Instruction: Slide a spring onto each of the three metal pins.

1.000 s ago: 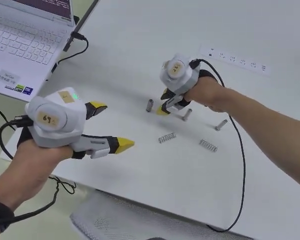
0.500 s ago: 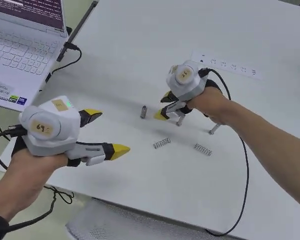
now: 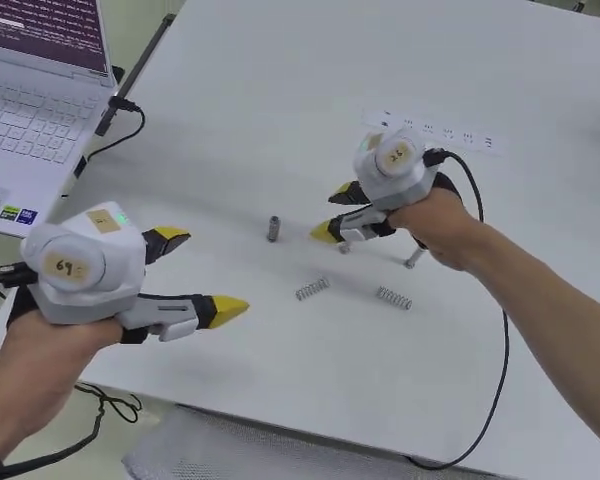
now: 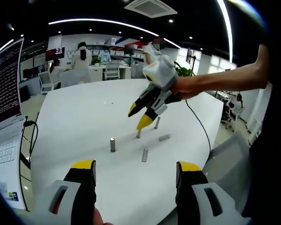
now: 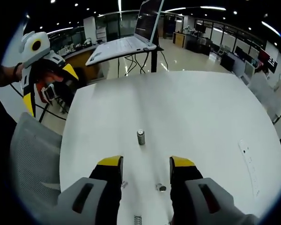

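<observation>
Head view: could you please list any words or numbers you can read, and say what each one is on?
"69": on the round label on the left gripper.
Round sticker on the right gripper: a mark, too blurred to read.
Laptop screen: lines of text, too small to read.
Palm-rest stickers on the laptop: too small to read.
Power strip: markings too small to read.

Left claw (image 3: 202, 271) and right claw (image 3: 332, 212) have white housings, yellow tips, black cables (image 3: 505, 330).
</observation>
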